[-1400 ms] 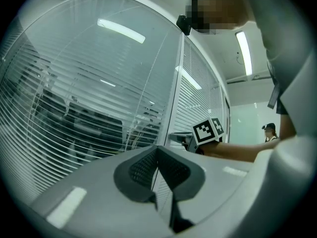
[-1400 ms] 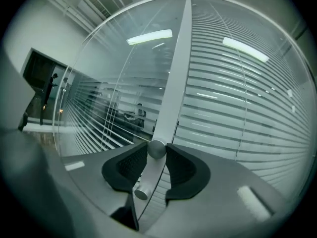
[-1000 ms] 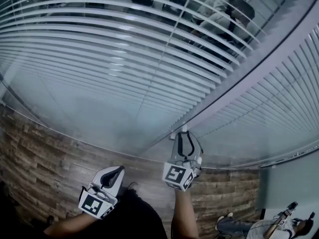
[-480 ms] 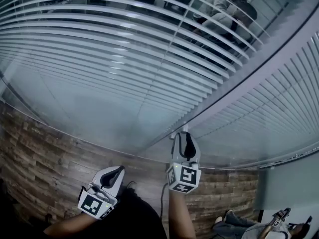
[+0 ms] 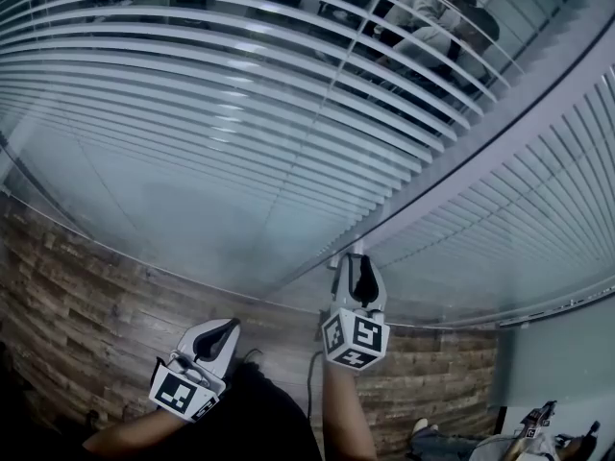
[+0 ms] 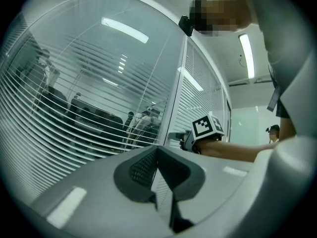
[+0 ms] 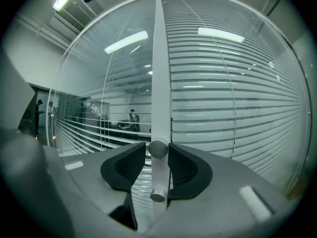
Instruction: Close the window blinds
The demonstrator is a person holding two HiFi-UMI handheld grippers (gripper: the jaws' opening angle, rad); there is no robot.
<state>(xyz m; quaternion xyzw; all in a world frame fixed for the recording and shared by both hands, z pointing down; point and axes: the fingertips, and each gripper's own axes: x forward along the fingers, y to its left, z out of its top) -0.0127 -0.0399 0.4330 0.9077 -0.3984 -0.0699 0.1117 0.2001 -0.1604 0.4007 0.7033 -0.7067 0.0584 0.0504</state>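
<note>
The tilt knob [image 7: 158,148] on the window frame [image 7: 158,58] is being released. The right gripper [image 5: 357,257], just rolled upright, is being opened around it, with contact seemingly lost. The left gripper [image 5: 229,327] is being held closed and empty. The blinds [image 5: 240,113] are being left partly open, so a re-grip is probably being prepared.

Right claw [image 5: 357,260] at blinds [image 5: 240,113], left claw [image 5: 227,328] lower

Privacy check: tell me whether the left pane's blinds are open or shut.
Open. The left blinds have gaps between slats, and people beyond show through them.
</note>
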